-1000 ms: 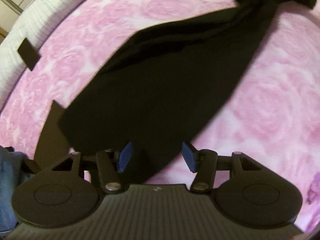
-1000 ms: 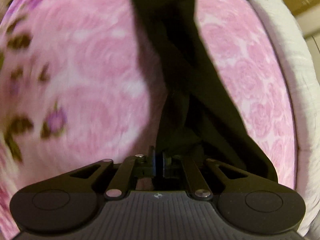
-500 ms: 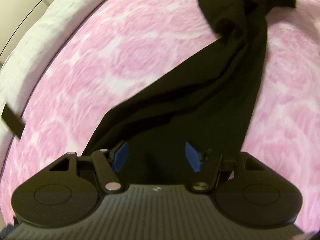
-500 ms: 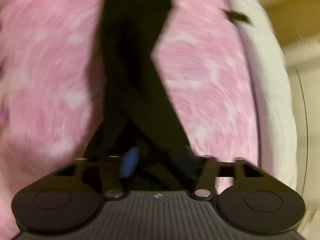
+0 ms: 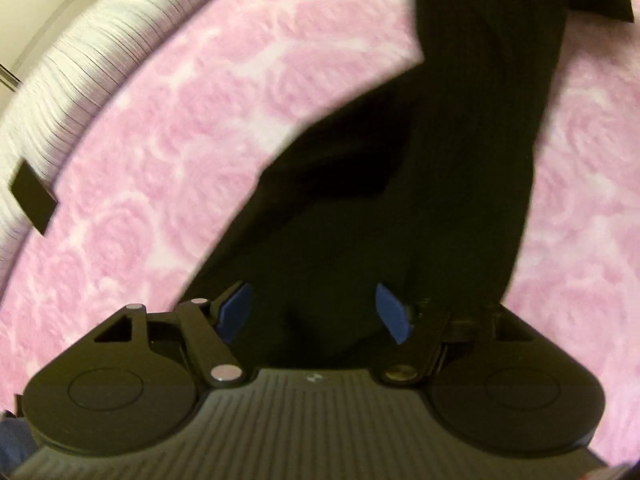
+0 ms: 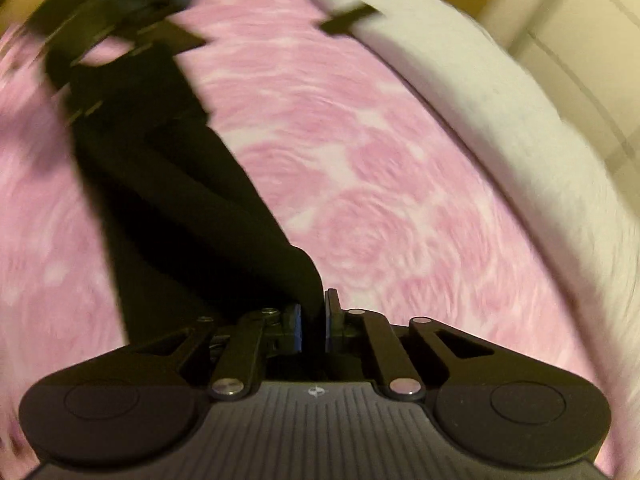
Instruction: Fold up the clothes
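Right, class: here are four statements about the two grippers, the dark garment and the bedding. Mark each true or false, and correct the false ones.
1. The right gripper is shut on the black garment. True.
2. The left gripper is clamped shut on the garment. False: its blue pads stand wide apart over the cloth.
3. The garment lies on a pink rose-patterned blanket. True.
4. The garment is white. False: it is black; the white thing is the bedding at the blanket's edge.

A pink rose-patterned blanket [image 5: 208, 128] covers the surface, bordered by a white ribbed edge [image 5: 76, 68] bearing a black tag [image 5: 32, 196].
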`<state>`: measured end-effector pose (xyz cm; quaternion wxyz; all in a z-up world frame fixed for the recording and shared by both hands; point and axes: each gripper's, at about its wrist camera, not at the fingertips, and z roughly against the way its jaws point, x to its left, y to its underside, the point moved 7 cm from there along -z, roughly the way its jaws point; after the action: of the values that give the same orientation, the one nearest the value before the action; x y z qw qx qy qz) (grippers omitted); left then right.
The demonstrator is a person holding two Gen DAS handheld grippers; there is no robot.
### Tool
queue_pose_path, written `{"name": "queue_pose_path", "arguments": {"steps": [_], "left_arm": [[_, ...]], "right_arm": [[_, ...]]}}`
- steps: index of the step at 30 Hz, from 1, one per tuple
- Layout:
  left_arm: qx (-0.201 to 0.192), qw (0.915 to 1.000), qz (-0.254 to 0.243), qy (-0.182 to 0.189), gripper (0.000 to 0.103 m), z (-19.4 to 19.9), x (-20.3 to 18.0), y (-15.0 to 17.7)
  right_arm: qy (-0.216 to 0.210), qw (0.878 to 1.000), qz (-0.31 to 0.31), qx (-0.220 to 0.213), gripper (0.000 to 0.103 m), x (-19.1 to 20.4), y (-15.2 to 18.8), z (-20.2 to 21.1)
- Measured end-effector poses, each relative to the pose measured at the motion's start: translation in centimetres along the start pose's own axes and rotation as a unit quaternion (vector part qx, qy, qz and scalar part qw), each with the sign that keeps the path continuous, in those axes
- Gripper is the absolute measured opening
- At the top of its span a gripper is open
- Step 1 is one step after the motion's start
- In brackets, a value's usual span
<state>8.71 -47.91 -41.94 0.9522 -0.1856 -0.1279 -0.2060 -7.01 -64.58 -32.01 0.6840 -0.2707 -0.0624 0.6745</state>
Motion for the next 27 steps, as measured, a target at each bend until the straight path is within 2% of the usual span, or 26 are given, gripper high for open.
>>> {"name": "queue_pose_path", "arguments": {"steps": [2,4,7,10,13,16,19,20,22,23,25,26,27], "left_arm": [[0.016,0.9998,-0.012,0.007,0.066,-0.1,-1.1,0.8],[0.025,0.9996,-0.008,0.008,0.066,0.1,-2.2,1.8],[0.030,0.9993,0.019,0.006,0.066,1.1,-2.9,3.0],[0.030,0.9989,0.036,0.003,0.066,2.1,-2.8,3.3],[0.019,0.9993,0.030,-0.010,0.066,3.1,-2.5,2.5],[0.003,0.9993,0.036,-0.009,0.066,3.9,-2.1,1.0],[-0.029,0.9985,0.042,0.019,0.068,5.0,-2.8,-1.4],[-0.043,0.9975,0.045,0.033,0.072,5.3,-3.3,-2.4],[-0.062,0.9954,0.045,0.056,0.075,5.4,-4.9,-4.5],[-0.064,0.9952,0.039,0.063,0.075,5.0,-5.9,-5.5],[-0.057,0.9951,0.026,0.076,0.073,3.8,-7.8,-7.2],[-0.050,0.9954,0.017,0.080,0.068,2.9,-8.6,-8.0],[-0.039,0.9958,0.009,0.082,0.063,1.9,-9.4,-8.6]], "right_arm": [[0.003,1.000,-0.026,0.013,0.011,-1.2,-0.1,-0.8],[0.016,1.000,-0.009,0.020,0.028,-0.7,0.1,-0.7],[0.028,0.999,0.014,0.021,0.035,0.8,0.5,0.1],[0.012,0.999,0.013,0.026,0.036,2.4,2.2,1.2],[-0.009,0.999,0.012,0.039,0.036,4.1,4.1,1.9],[-0.015,0.998,0.008,0.057,0.036,5.3,5.8,1.7],[0.002,0.998,-0.025,0.062,0.037,4.7,6.8,1.4],[0.008,0.997,-0.035,0.064,0.039,4.5,7.1,1.3],[0.019,0.996,-0.057,0.067,0.053,4.1,7.8,1.0],[0.025,0.995,-0.067,0.069,0.055,3.9,8.1,0.9],[0.024,0.992,-0.086,0.084,0.053,3.5,9.0,-0.1],[0.015,0.991,-0.099,0.091,0.052,3.4,9.7,-0.6],[0.005,0.989,-0.111,0.093,0.044,3.3,10.0,-0.6]]}}
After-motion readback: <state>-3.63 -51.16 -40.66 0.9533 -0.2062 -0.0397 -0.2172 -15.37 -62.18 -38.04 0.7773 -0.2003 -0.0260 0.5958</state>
